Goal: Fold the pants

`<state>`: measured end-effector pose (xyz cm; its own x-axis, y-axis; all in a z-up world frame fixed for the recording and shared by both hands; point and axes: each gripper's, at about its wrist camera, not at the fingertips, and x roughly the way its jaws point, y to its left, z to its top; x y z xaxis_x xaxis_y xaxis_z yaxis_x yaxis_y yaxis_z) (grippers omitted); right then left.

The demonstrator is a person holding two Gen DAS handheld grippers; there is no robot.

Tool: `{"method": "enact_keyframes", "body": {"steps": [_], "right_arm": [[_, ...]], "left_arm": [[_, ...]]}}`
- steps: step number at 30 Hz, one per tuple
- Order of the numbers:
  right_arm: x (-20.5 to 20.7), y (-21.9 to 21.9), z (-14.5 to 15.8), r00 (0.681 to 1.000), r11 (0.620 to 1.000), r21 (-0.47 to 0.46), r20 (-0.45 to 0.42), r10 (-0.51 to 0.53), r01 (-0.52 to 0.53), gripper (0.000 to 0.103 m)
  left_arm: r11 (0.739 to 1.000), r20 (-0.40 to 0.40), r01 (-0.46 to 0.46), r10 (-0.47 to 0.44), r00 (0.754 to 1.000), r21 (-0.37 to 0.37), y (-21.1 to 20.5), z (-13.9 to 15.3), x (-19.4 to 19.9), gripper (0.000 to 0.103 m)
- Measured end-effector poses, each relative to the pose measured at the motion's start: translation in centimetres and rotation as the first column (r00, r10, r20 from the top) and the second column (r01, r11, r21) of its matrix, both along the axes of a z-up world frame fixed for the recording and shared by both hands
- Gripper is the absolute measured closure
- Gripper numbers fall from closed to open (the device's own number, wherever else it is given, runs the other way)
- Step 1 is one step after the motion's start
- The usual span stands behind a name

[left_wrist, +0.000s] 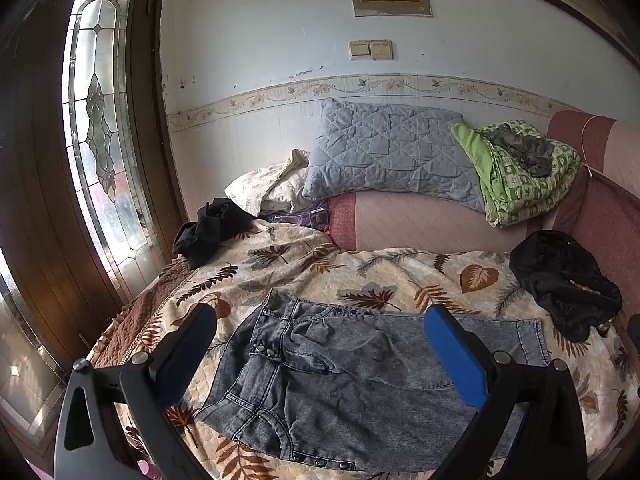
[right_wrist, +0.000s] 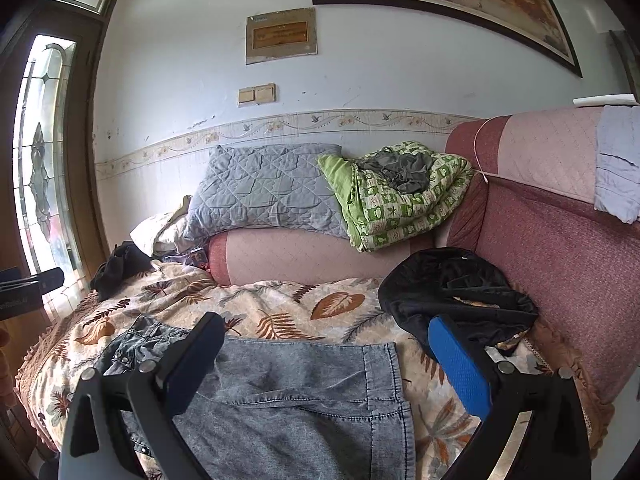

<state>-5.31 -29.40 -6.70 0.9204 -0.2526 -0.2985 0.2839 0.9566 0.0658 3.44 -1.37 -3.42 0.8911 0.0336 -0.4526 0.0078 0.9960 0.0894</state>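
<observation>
Covering the bed, leaf-print blanket (left_wrist: 360,272); grey denim pants (left_wrist: 352,384) lying folded flat on its near half; black garment (left_wrist: 568,284) at the right; left gripper (left_wrist: 320,356) and right gripper (right_wrist: 326,364) above the pants, jaws wide, empty.

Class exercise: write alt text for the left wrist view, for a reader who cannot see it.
Grey denim pants lie spread on a leaf-patterned bedspread, framed by the open left claw holding nothing. Behind are a grey quilted pillow, a green blanket and two black garments.
</observation>
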Motion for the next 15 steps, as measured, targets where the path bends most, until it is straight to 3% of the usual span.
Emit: {"method": "enact_keyframes", "body": {"steps": [15], "right_arm": [[0.84,-0.03,-0.76,1.0,1.0,0.004,-0.023,0.01,-0.01,0.0]], "left_arm": [[1.0,-0.027,-0.006,0.006,1.0,-0.007,0.47,-0.79,0.99,0.0]]}}
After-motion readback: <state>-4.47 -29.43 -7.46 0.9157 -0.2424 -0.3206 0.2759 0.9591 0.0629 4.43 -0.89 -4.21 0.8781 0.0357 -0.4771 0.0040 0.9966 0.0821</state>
